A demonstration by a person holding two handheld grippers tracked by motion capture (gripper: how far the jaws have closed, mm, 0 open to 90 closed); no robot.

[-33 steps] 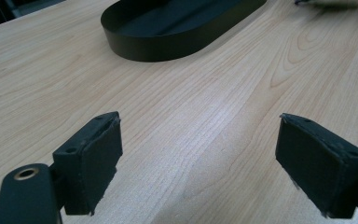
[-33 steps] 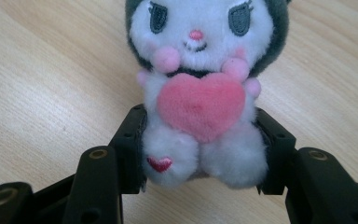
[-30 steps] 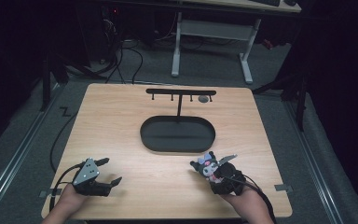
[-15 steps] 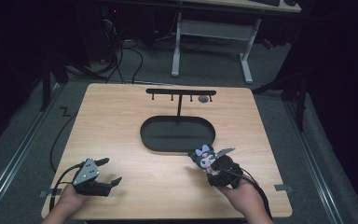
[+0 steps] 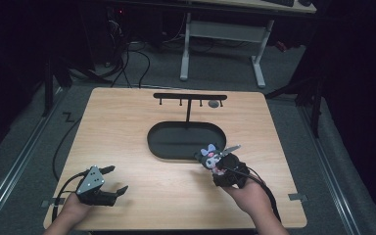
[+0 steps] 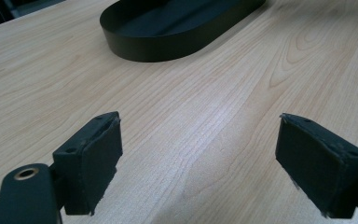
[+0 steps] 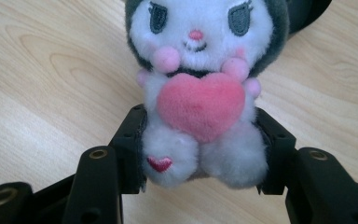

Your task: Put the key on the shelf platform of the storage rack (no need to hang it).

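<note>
A small plush toy (image 7: 200, 88) with a white face, dark hood and pink heart sits squeezed between the jaws of my right gripper (image 7: 200, 149). From above, the plush toy (image 5: 209, 156) is held just above the table by the right gripper (image 5: 220, 166), beside the front right rim of the black oval tray (image 5: 186, 141). My left gripper (image 5: 112, 181) rests near the table's front left, jaws wide apart and empty. In the left gripper view its fingers (image 6: 93, 158) frame bare wood, with the black oval tray (image 6: 177, 28) farther off.
A black T-shaped rack (image 5: 190, 98) with small pegs stands behind the tray, a small grey round piece (image 5: 214, 104) hanging at its right end. Cables trail off the table's left side (image 5: 63, 147). A white desk frame (image 5: 223, 44) stands beyond the table.
My right gripper has carried the plush toy forward and slightly left, toward the tray's front right rim. The left gripper has stayed put.
</note>
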